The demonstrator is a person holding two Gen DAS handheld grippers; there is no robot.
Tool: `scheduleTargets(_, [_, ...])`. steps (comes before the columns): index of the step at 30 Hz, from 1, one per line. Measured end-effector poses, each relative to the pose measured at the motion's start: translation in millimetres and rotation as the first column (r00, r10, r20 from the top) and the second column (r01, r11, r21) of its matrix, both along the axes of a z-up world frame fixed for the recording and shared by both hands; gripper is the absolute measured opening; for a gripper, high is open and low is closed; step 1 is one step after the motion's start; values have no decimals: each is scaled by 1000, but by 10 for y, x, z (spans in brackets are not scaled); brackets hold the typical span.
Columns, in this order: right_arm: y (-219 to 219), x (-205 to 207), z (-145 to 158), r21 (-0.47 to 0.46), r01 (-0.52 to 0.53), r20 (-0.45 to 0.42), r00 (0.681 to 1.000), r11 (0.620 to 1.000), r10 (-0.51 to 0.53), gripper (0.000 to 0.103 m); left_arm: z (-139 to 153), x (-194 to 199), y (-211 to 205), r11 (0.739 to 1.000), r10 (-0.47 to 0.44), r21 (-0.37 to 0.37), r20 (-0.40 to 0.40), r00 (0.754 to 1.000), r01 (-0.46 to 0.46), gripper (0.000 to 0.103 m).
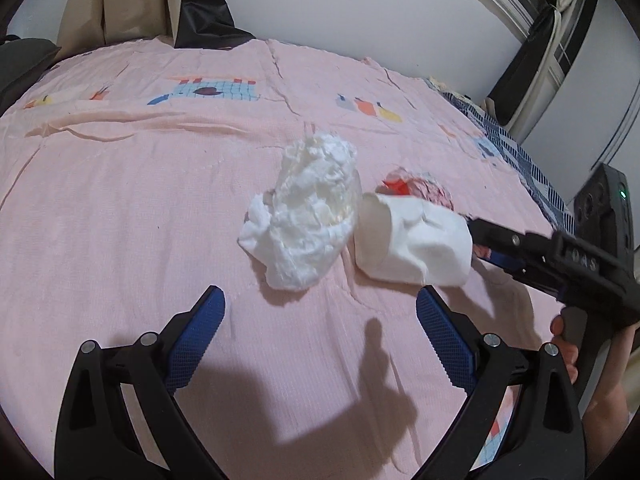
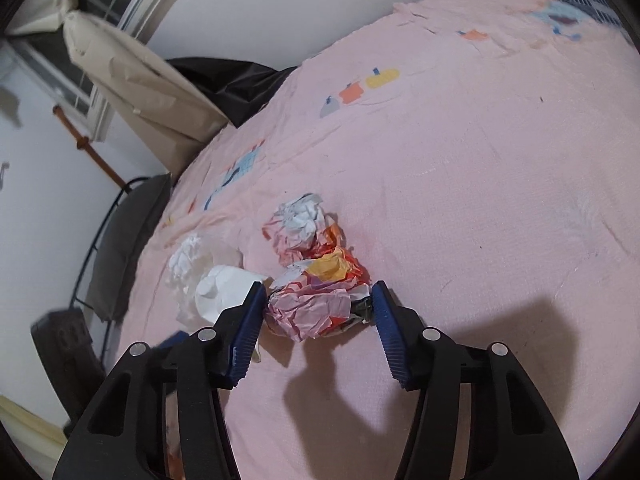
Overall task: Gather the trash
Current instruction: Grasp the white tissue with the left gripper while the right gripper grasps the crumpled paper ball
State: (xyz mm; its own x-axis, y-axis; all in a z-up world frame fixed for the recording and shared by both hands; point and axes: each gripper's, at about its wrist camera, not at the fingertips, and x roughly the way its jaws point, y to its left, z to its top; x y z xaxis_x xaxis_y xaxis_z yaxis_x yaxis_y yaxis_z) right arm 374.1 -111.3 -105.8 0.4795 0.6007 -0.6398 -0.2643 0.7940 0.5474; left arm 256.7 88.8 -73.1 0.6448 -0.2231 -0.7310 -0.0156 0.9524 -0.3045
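Now step: grasp first trash | paper ball [image 2: 316, 300] between pads of right gripper [image 2: 319, 300], jaws narrow, contact unclear | landmark: white cup [image 2: 224, 292] just left of ball | left gripper [image 1: 320, 312] wide, empty, before cup | next: squeeze, lift | bedspread [image 2: 480, 200] open rightward.

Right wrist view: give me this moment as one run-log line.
right tongs: astride colourful crumpled paper ball, pads touching | left tongs: open, empty | white paper cup, tissue wad: on pink bedspread

A pink patterned bedspread [image 1: 160, 200] meets a plain white wall [image 1: 340, 8], cream curtain [image 2: 136, 80] beside.
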Motion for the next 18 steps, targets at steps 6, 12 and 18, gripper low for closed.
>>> scheduleTargets(6, [-33,-90,101,-78,1,48,999,997,3,51,-12,100,65,999,36,-18,-4,999,-36,90])
scheduleTargets(12, [-59,-124,125,-106,-7,67,998,994,15,51,-32,212,145,995,87,-48,-9,996,-87,79])
scheduleTargets(18, [-42,-119,117,-133,-22,75,997,991,32,51,-97,315,164,993,111,-34,-41,993,-112,45])
